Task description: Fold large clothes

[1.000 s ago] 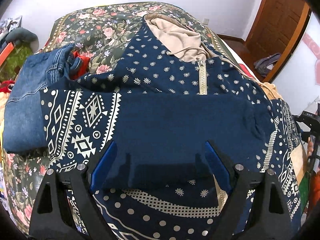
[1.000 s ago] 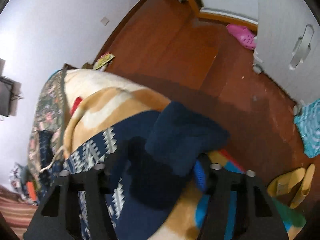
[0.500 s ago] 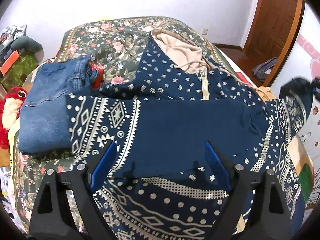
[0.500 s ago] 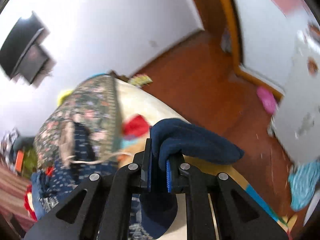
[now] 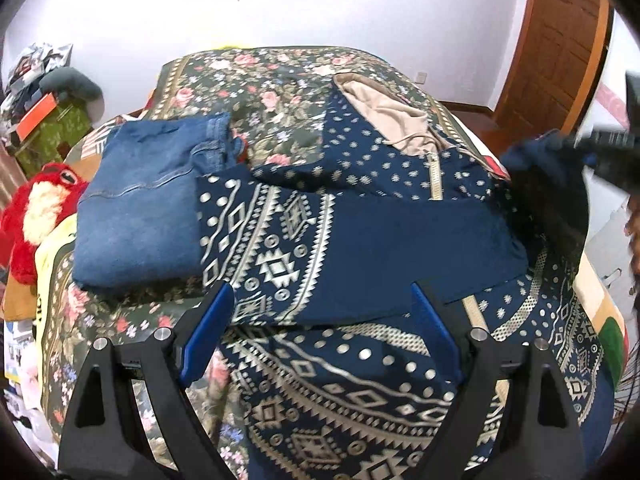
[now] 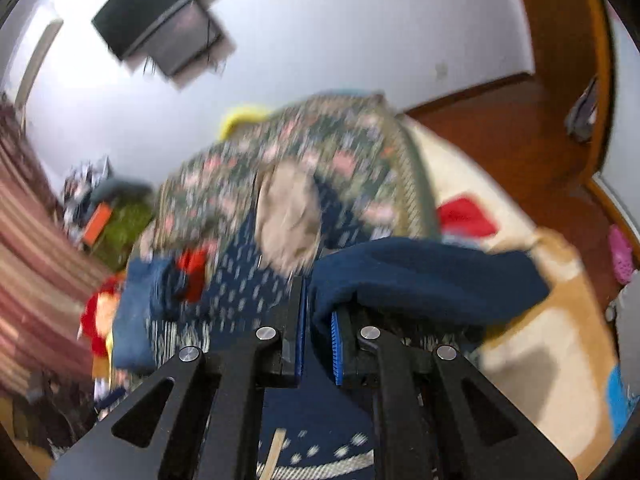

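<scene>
**A:** What lies on the left of the left wrist view?

**B:** A red plush toy (image 5: pixel 36 216) sits at the far left edge, beside the bed (image 5: pixel 256 92) with its dark floral cover. Next to it, a folded pair of blue jeans (image 5: pixel 148 204) lies flat on the cover.

**A:** And the garment being folded?

**B:** A large navy hooded jacket (image 5: pixel 360 248) with pale geometric and dotted print is spread across the middle of the bed, its left edge touching the jeans. Its beige-lined hood (image 5: pixel 384 120) points toward the far wall, with a pale zip below it. One sleeve is folded across the chest, its plain navy cuff end lying toward the right.

**A:** What is the left gripper (image 5: pixel 320 320) doing?

**B:** It hangs above the jacket's lower part. Its two blue-padded fingers stand wide apart with nothing between them.

**A:** Further right?

**B:** The other sleeve (image 5: pixel 552 184) rises off the bed at the jacket's right side, its dark cuff pinched in a blurred black tool. A wooden door (image 5: pixel 560 52) stands behind.

**A:** What does the right wrist view show?

**B:** It is blurred. The right gripper (image 6: pixel 318 336) has its blue pads nearly together, clamped on the navy cuff (image 6: pixel 424 276), which bulges out to the right of the fingers. Sleeve cloth hangs below the grip. Behind, the hood and floral bed are smeared; a dark screen (image 6: pixel 160 20) hangs on the white wall at upper left.
</scene>
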A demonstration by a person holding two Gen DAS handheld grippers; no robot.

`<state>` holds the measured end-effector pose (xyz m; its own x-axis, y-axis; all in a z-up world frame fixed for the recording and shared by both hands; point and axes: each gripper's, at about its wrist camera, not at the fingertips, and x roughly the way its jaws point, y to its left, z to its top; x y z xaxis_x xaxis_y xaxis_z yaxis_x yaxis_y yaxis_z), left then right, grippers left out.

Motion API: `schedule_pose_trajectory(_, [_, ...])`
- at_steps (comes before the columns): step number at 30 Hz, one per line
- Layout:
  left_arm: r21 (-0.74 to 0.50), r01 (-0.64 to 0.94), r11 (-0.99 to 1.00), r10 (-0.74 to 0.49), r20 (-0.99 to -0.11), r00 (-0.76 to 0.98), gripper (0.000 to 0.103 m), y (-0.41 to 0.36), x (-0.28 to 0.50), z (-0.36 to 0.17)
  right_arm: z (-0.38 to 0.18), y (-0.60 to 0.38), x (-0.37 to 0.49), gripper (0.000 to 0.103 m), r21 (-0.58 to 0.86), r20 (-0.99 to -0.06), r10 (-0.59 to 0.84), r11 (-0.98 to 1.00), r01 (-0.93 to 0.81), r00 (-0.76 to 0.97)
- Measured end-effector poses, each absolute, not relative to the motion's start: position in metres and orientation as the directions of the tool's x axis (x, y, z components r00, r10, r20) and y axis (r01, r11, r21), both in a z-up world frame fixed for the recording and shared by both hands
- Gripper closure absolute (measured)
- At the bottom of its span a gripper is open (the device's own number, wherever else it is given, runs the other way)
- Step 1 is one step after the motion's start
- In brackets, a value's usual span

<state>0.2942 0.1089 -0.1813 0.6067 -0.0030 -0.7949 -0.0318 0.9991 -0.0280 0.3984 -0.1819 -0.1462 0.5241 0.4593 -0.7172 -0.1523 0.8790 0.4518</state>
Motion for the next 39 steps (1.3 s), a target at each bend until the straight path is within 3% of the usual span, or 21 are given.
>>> schedule_pose_trajectory(6, [-0.047,-0.058,0.997,-0.005,-0.813,0.583,0.015,0.118,0.286,-0.188,-0.213,-0.159,0.377,0.093,0.470,-0.818,0.477,0.876,-0.103,0.322])
schedule_pose_trajectory(11, [-0.049,-0.040,0.998,-0.018,-0.825,0.565,0.015,0.105,0.290,-0.193,-0.224,-0.167,0.359,0.091,0.435,-0.851,0.446,0.894,-0.106,0.277])
schedule_pose_trajectory(17, [-0.049,0.051,0.998,-0.069,-0.822,0.565,0.015,0.061,0.306,-0.184,-0.198,-0.196,0.349,0.068,0.423,-0.831,0.435,0.899,-0.114,0.348])
schedule_pose_trajectory(28, [-0.063,0.335,0.940,-0.239,-0.822,0.516,0.015,-0.076,0.369,-0.164,-0.192,-0.272,0.332,0.062,0.360,-0.819,0.314,0.933,0.004,0.480])
schedule_pose_trajectory(39, [-0.036,0.510,0.860,-0.256,-0.894,0.368,0.015,-0.213,0.432,-0.227,-0.220,-0.324,0.329,0.062,0.353,-0.844,0.262,0.928,0.117,0.469])
